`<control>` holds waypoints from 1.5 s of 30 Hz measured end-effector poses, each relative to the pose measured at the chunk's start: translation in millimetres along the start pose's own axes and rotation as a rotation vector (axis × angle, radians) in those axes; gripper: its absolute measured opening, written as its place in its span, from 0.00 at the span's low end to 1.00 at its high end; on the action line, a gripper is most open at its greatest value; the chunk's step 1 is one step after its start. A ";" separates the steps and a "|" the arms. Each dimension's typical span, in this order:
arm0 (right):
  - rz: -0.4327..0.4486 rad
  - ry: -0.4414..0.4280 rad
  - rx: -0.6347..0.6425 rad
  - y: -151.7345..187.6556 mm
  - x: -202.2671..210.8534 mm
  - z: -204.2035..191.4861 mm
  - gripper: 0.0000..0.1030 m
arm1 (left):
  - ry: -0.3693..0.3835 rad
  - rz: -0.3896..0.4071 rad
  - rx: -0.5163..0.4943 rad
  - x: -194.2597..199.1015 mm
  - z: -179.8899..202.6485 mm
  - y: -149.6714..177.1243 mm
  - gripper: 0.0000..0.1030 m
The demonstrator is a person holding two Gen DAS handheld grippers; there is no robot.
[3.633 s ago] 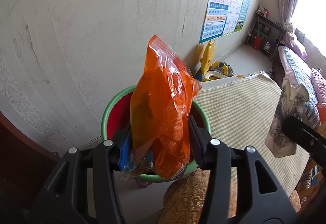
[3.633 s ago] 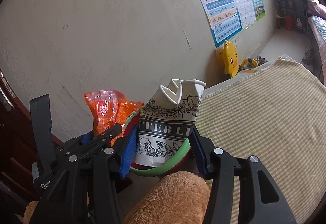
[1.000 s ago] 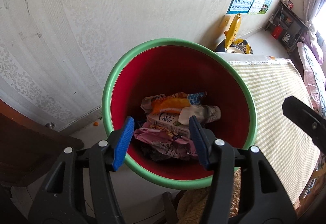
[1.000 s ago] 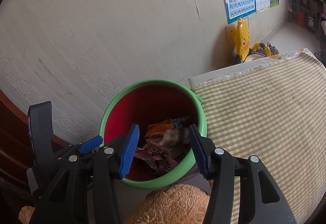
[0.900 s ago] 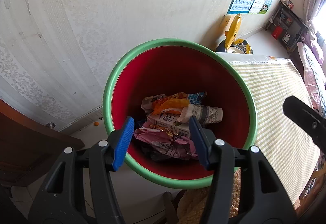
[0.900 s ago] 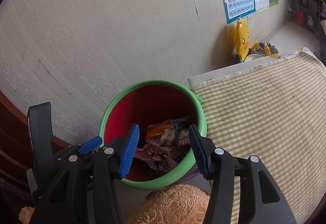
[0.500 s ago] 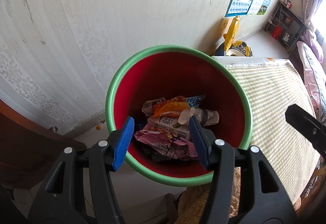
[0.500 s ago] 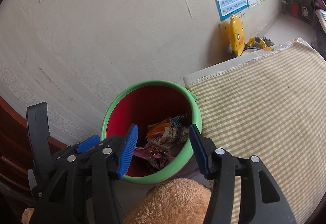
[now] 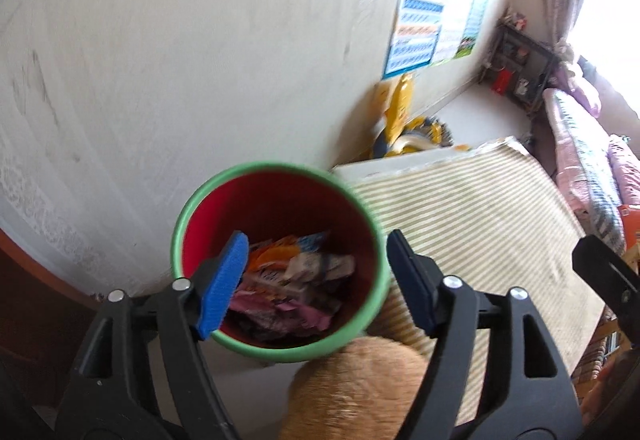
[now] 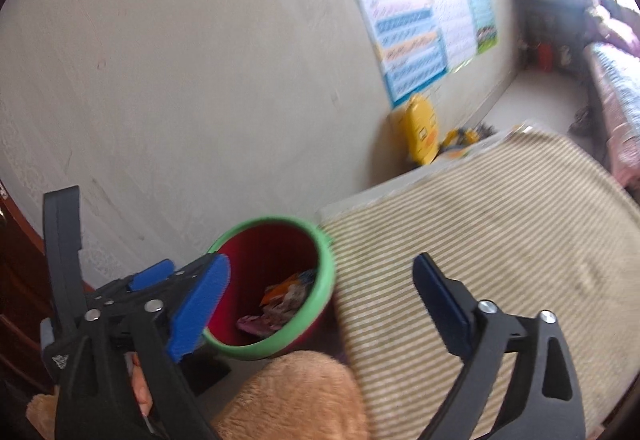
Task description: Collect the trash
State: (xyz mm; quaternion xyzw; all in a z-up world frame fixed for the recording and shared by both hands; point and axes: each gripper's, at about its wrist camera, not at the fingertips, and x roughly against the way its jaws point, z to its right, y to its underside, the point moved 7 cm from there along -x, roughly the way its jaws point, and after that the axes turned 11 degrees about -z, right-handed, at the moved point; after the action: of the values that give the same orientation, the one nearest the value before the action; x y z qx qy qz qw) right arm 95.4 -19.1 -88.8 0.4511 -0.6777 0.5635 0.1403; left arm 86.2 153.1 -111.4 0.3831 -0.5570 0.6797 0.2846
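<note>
Both your grippers have pulled back from the bin; left gripper and right gripper gape wide, holding nothing. Wrappers lie inside it, beside the striped mat.

The bin is sitting in the lower middle of the frame, holding the trash. The mat is lying to its right. The wall is standing behind.
</note>
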 end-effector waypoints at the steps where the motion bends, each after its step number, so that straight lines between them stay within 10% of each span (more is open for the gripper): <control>1: 0.025 0.014 0.000 -1.8 10.2 5.3 0.93 | 0.005 0.018 -0.008 6.3 7.6 -1.8 0.74; 6: 0.135 0.097 0.013 -4.4 57.5 28.2 0.93 | 0.031 0.146 -0.047 43.6 45.0 -9.9 0.95; 17: 0.382 0.266 0.020 1.6 124.1 58.2 0.93 | -0.035 0.301 -0.230 93.8 116.5 -4.7 0.95; 23: 0.365 0.216 -0.064 6.4 138.9 78.4 0.93 | 0.070 0.338 -0.191 108.3 129.8 -1.1 0.95; 45: 0.351 0.209 -0.131 15.3 146.4 93.9 0.93 | 0.027 0.337 -0.168 109.8 130.8 5.4 0.95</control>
State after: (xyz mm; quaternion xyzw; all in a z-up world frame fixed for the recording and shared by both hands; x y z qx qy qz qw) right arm 32.5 -169.7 -26.9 0.2554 -0.7629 0.5776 0.1385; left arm 48.7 20.0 -11.0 0.2502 -0.6640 0.6740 0.2053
